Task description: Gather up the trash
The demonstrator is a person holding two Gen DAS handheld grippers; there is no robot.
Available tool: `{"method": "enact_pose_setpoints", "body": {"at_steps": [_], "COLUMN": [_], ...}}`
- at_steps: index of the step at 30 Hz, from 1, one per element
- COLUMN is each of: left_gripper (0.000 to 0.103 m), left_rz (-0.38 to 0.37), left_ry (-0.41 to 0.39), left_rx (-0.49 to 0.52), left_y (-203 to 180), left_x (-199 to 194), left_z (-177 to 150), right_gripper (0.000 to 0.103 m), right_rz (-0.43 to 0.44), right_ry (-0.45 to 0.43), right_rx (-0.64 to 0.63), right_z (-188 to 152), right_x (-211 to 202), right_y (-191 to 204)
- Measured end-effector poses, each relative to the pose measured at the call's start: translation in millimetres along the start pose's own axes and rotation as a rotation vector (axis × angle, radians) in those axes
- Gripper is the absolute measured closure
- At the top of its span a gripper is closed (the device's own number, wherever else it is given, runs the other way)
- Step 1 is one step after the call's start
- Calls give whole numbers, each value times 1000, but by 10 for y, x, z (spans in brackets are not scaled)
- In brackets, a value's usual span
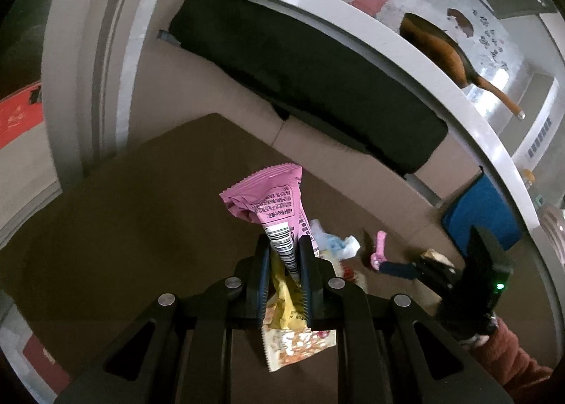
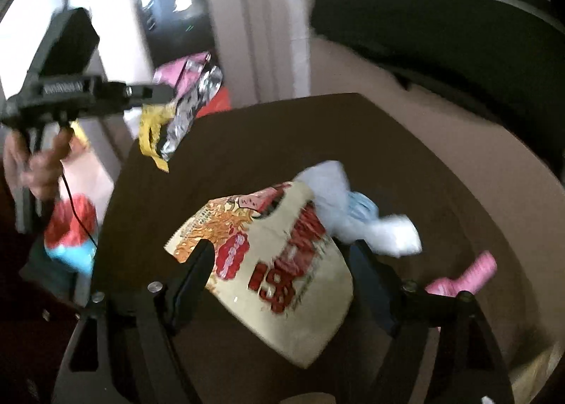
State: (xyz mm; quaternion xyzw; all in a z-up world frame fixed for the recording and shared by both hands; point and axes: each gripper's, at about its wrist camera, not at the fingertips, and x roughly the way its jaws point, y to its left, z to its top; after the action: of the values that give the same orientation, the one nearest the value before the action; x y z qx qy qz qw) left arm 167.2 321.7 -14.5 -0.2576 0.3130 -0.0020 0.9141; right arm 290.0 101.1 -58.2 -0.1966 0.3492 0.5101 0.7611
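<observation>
My left gripper (image 1: 285, 245) is shut on a pink snack wrapper (image 1: 268, 197) and a yellow wrapper (image 1: 284, 298), held above the brown table (image 1: 123, 227); it also shows in the right wrist view (image 2: 166, 93) at upper left with the wrappers (image 2: 187, 100) hanging from it. My right gripper (image 2: 279, 252) is open, its fingers on either side of a cream noodle packet (image 2: 282, 273) lying on the table (image 2: 247, 143). Crumpled white and blue tissue (image 2: 356, 217) lies just beyond the packet. A small pink wrapper (image 2: 466, 273) lies to the right.
A black sofa cushion (image 1: 300, 68) under a grey ledge (image 1: 353, 12) runs behind the table. A blue item (image 1: 480, 213) stands on the floor at right. A red and blue object (image 2: 70, 231) sits off the table's left edge.
</observation>
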Motion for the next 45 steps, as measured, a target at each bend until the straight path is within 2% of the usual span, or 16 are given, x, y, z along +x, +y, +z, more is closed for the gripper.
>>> {"method": "enact_pose_setpoints", "body": {"at_steps": [2, 6, 7, 8, 10, 11, 13, 17, 20, 23, 29, 33, 37, 39, 42, 45], "left_gripper": [87, 87, 87, 87, 87, 87, 87, 87, 87, 87, 87, 87, 87, 87, 87, 87], "left_rz": [13, 35, 40, 43, 45, 45, 42, 28, 17, 12, -1, -29, -68, -75, -73, -110], "left_ry": [5, 17, 17, 17, 17, 18, 20, 24, 24, 15, -30, -68, -47, -40, -68, -85], "left_rx": [-19, -45, -49, -51, -59, -63, -67, -54, -27, 21, 164, 219, 217, 256, 307, 338], "left_y": [83, 221, 254, 280, 317, 328, 328, 229, 81, -166, -943, -1396, -1663, -1825, -2057, -2336], "left_x": [-12, -34, -42, -49, -53, -46, -36, -26, -10, 21, 127, 228, 333, 370, 400, 447], "left_z": [-22, -71, -85, -94, -113, -118, -137, -178, -199, -240, -382, -438, -461, -465, -441, -407], "right_gripper": [27, 27, 31, 41, 52, 64, 79, 89, 93, 94, 94, 95, 95, 95, 95, 95], "right_rz": [8, 109, 119, 138, 152, 139, 119, 96, 57, -41, -214, -267, -291, -316, -367, -429], "right_ry": [33, 125, 142, 153, 168, 180, 192, 152, 92, 32, -121, -200, -243, -258, -295, -354], "right_rx": [-17, 94, 108, 101, 70, 50, 30, 58, 113, 150, 224, 248, 279, 281, 300, 325], "right_z": [65, 97, 78, 40, -18, -70, -148, -280, -312, -347, -497, -533, -646, -701, -771, -852], "right_x": [214, 561, 602, 600, 566, 532, 484, 291, 90, -169, -871, -1325, -1568, -1681, -1915, -2259], "right_y": [-51, -307, -321, -284, -197, -117, -10, 128, 132, 41, -184, -268, -327, -355, -427, -515]}}
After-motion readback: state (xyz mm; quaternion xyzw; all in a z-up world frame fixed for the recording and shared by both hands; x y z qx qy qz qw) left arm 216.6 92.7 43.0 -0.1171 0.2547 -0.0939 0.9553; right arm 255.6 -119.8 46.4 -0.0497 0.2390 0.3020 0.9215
